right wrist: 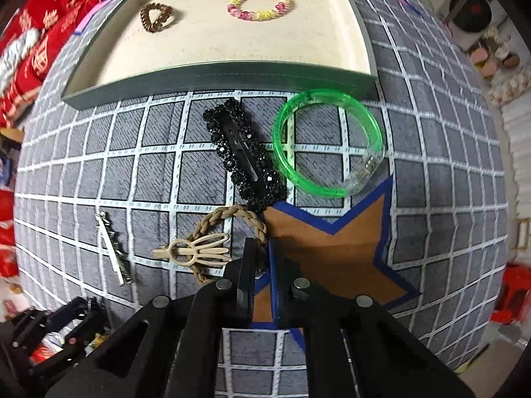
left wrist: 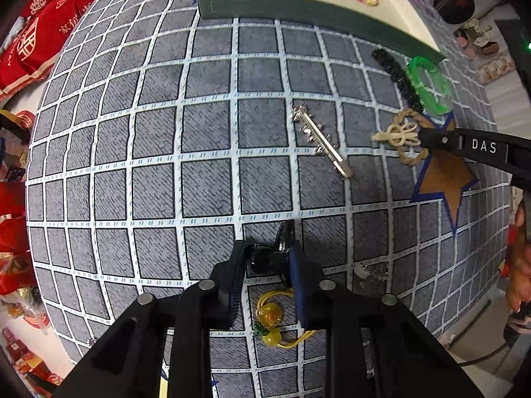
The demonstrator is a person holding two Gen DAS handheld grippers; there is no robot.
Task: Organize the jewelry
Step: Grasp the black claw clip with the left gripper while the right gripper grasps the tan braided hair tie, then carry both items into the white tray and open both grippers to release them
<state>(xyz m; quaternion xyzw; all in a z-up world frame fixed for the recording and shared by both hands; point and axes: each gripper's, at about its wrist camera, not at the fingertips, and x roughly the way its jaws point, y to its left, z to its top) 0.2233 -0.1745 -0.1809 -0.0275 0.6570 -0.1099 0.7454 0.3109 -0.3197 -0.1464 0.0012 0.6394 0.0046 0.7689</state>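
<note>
In the left wrist view my left gripper [left wrist: 268, 265] points down at the mat, shut on a small glossy black clip [left wrist: 265, 257]. Just below it lies a yellow bead pendant on a cord [left wrist: 269, 315]. My right gripper [right wrist: 262, 262] is shut on the right side of a tan braided hair tie [right wrist: 229, 214], beside a beige hair clip [right wrist: 195, 248]. From the left wrist view, the right gripper [left wrist: 423, 139] reaches in at that braided tie [left wrist: 410, 114]. The grey-green tray [right wrist: 219, 74] holds a brown spiral tie [right wrist: 156, 16] and a pink-yellow bracelet [right wrist: 260, 5].
A black beaded clip [right wrist: 245, 152] and a green bangle [right wrist: 327, 146] lie in front of the tray. A silver clip [right wrist: 111, 248] rests to the left, a small silver piece [left wrist: 373, 272] near my left gripper. Red packages [left wrist: 49, 26] line the mat's left edge.
</note>
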